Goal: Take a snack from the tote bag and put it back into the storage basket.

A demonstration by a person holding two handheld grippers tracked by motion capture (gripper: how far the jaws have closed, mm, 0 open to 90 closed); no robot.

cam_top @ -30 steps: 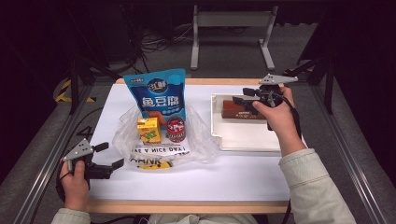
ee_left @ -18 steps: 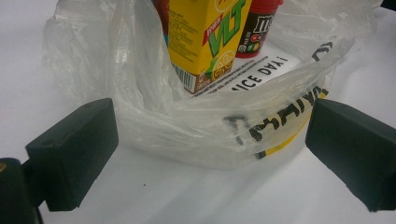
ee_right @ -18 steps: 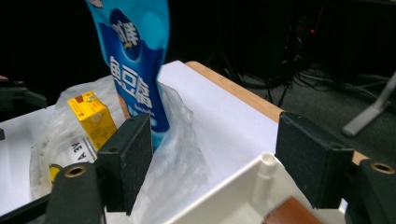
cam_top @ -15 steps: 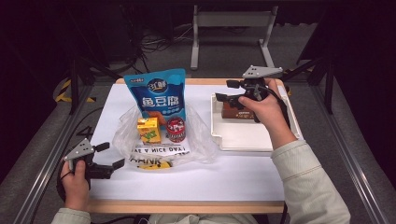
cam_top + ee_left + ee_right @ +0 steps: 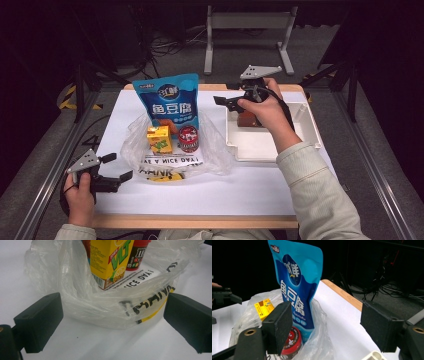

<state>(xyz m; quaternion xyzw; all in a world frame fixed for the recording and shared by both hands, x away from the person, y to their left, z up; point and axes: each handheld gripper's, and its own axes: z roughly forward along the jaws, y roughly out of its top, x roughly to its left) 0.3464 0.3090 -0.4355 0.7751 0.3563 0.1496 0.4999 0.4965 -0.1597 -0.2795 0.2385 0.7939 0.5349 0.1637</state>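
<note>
A clear plastic bag (image 5: 134, 146) lies open at the table's middle left. In it stand a blue snack pouch (image 5: 172, 100), a yellow juice carton (image 5: 159, 139) and a red can (image 5: 188, 138). My right gripper (image 5: 223, 93) hovers over the back left corner of the white tray (image 5: 307, 131), pointing at the pouch (image 5: 297, 277). Its jaws have just been opening and nothing is between them (image 5: 325, 322). A brown block (image 5: 246, 120) rests in the tray under my hand. My left gripper (image 5: 120, 166) sits open at the near left, facing the bag (image 5: 75, 277) and the carton (image 5: 110, 260).
The white sheet covers a wooden table (image 5: 200, 220) with its front edge near me. Metal rails (image 5: 42, 185) run along both sides. A metal stand (image 5: 250, 30) and cables lie on the floor behind the table.
My right gripper has left the brown block in the tray and moved left toward the bag, rising a little, with its jaws wider. My left gripper has stayed put.
</note>
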